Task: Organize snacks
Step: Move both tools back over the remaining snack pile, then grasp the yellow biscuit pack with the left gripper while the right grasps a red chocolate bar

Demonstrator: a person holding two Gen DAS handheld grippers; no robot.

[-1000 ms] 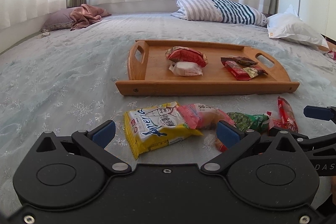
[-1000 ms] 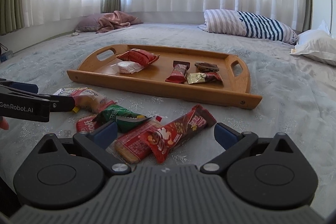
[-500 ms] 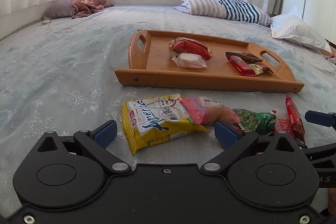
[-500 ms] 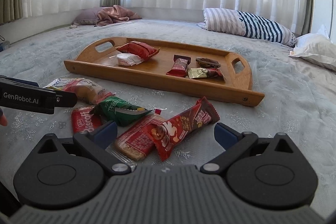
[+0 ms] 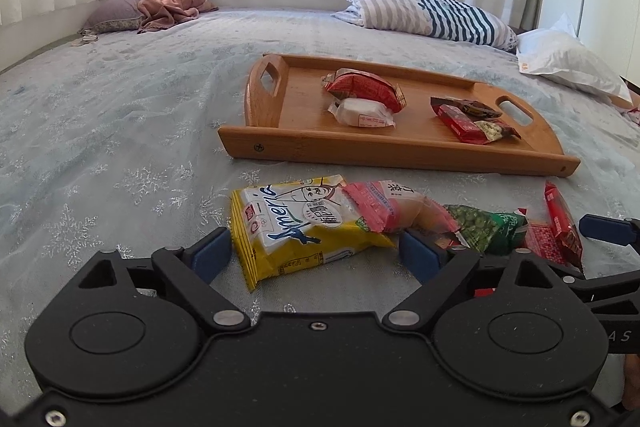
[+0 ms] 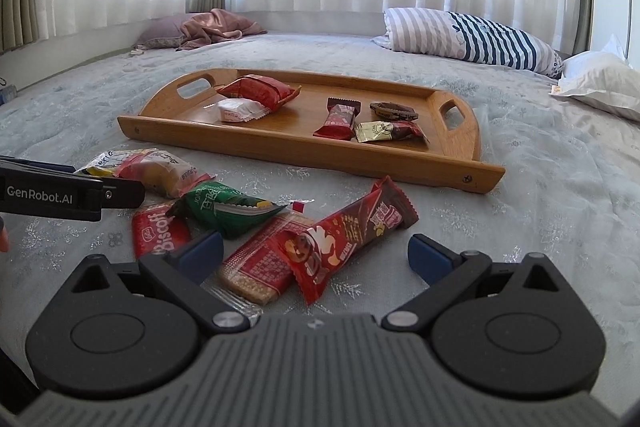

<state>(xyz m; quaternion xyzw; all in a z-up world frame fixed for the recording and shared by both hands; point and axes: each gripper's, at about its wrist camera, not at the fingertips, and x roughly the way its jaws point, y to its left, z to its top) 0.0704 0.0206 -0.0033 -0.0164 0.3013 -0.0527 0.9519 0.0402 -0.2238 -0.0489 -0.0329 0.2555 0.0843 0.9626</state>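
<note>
A wooden tray (image 5: 280, 135) (image 6: 400, 167) lies on the bed with several wrapped snacks in it. Loose snacks lie in front of it: a yellow packet (image 5: 296, 227), a pink bread packet (image 5: 392, 207) (image 6: 164, 175), a green pea packet (image 5: 488, 227) (image 6: 224, 207), a red cracker pack (image 6: 260, 263) and a long red bar (image 6: 344, 235). My left gripper (image 5: 316, 253) is open, low over the yellow packet, which lies between its fingers. My right gripper (image 6: 316, 251) is open, its fingers on either side of the cracker pack and red bar.
The bed has a pale snowflake cover (image 5: 120, 131). A striped pillow (image 5: 432, 13), a white pillow (image 5: 568, 63) and a pink blanket (image 5: 168, 5) lie at the far side under curtained windows. A red Biscoff pack (image 6: 160, 235) lies by the right gripper's left finger.
Both grippers have moved forward and lower toward the loose snacks. The yellow packet now lies between the left fingers, the cracker pack and red bar between the right fingers. Both stay open.
</note>
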